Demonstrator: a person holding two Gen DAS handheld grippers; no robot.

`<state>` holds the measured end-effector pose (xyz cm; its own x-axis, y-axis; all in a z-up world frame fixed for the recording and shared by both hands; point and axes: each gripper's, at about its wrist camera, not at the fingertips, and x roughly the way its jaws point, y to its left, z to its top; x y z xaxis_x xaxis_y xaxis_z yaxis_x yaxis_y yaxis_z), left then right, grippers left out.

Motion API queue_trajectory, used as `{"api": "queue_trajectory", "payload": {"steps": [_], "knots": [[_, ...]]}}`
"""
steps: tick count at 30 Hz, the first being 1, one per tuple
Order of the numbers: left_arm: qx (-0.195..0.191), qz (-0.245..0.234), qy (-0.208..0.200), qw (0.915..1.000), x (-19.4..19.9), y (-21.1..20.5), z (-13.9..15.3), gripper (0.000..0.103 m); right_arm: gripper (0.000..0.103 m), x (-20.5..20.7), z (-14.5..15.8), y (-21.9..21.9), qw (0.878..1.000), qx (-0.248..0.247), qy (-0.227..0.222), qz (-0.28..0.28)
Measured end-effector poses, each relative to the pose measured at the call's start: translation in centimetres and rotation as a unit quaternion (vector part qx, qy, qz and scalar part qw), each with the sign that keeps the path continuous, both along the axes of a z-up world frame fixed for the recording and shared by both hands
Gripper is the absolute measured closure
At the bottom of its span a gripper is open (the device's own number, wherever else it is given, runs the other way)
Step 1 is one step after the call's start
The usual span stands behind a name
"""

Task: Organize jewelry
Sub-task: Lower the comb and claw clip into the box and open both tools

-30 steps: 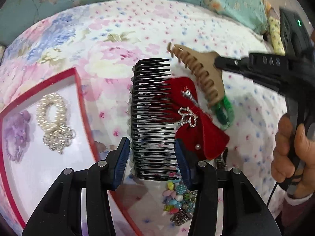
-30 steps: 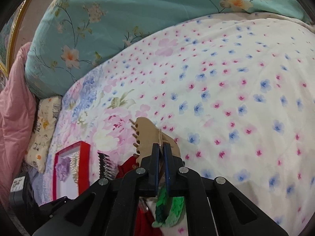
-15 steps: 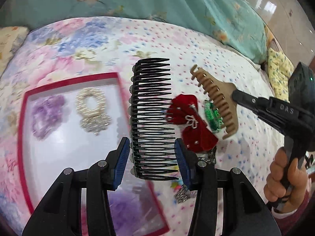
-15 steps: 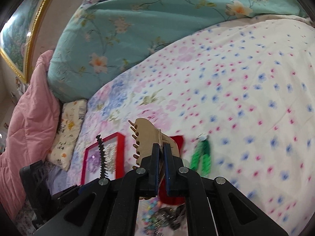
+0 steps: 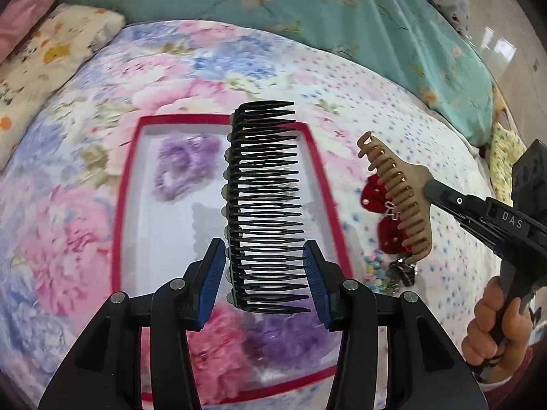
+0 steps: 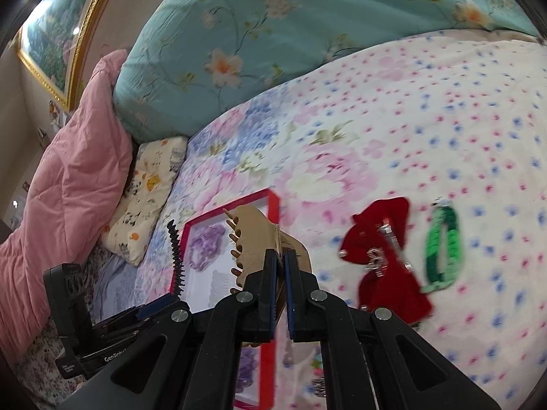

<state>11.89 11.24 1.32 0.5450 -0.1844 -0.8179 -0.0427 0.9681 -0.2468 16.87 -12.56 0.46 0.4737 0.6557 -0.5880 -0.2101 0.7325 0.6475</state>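
My left gripper is shut on a black comb and holds it in the air over the red-rimmed white tray. The tray holds purple and pink scrunchies. My right gripper is shut on a beige claw clip, held above the bed near the tray's right edge; the clip also shows in the left wrist view. A red bow clip and a green hair tie lie on the bedspread.
A small pile of beaded clips lies on the bedspread right of the tray. A teal quilt, a pink quilt and a small floral pillow lie at the head of the bed.
Both grippers have lifted and moved left toward the tray with their items. The comb now hangs over the tray, and the claw clip has left the bow and green tie behind.
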Motion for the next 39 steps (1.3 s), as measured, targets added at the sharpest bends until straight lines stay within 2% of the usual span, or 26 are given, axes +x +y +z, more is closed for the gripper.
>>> {"api": "queue_trajectory", "payload": {"steps": [12,22,31,37,39], "knots": [[0.002,0.032,0.005,0.9995,-0.4,3.7,-0.7,0.058,0.099,-0.3,0.0,5.7,0.999,-0.010,-0.002,0.041],[0.018,0.043,0.031,0.9984,1.6,5.7,-2.8,0.058,0.099,1.3,-2.1,10.3,0.997,-0.044,0.001,0.058],[0.046,0.048,0.049,0.9966,4.0,6.0,-4.7,0.058,0.099,3.0,-3.4,12.1,0.994,-0.089,-0.008,0.058],[0.060,0.045,0.059,0.9954,4.7,5.6,-5.6,0.057,0.099,3.4,-3.8,12.3,0.995,-0.083,-0.007,0.063],[0.061,0.043,0.063,0.9952,4.8,5.5,-5.9,0.057,0.094,3.5,-3.9,12.3,0.995,-0.080,-0.004,0.066]]}}
